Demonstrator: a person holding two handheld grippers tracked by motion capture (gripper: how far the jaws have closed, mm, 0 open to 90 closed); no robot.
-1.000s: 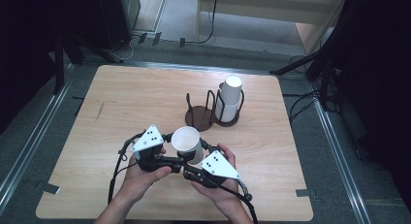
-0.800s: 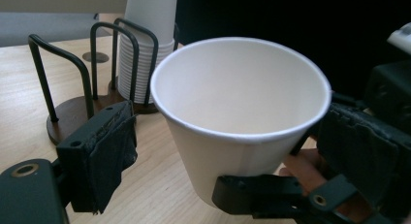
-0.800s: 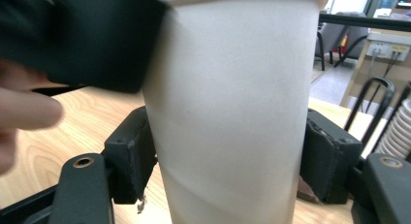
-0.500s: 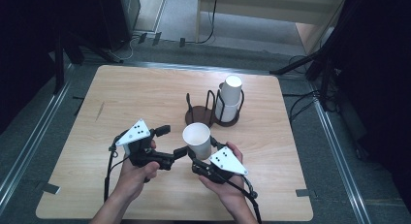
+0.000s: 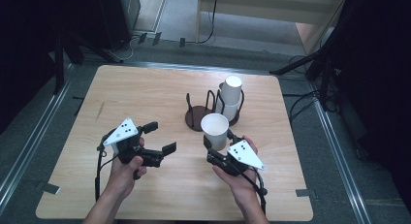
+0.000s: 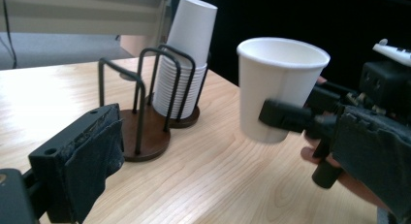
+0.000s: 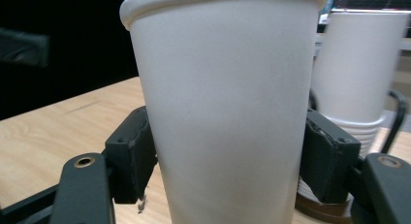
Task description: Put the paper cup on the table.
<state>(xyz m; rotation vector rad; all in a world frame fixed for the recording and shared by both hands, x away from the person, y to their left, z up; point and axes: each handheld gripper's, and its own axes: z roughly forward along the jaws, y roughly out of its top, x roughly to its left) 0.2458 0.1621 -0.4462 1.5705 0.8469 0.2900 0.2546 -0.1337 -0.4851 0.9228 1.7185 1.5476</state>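
My right gripper (image 5: 219,139) is shut on a white paper cup (image 5: 215,129), which it holds upright just above the table, in front of the holder. In the right gripper view the pads (image 7: 133,156) press both sides of the cup (image 7: 228,103). My left gripper (image 5: 160,137) stands to the left of the cup and apart from it. Its jaws have just been opening and are now wide, with nothing between them. The left gripper view shows the cup (image 6: 278,83) farther off in the other gripper. A stack of upside-down white cups (image 5: 231,95) stands in a dark wire holder (image 5: 196,118).
The wooden table (image 5: 145,93) has bare room at the left and back. The holder's second ring (image 6: 145,136) has no cups in it. The stack of cups (image 7: 358,69) is close behind the held cup. Dark stands and cables lie around the table on the floor.
The left gripper has opened, let go of the cup and drawn away to the left. The right gripper has carried the cup right and toward the holder.
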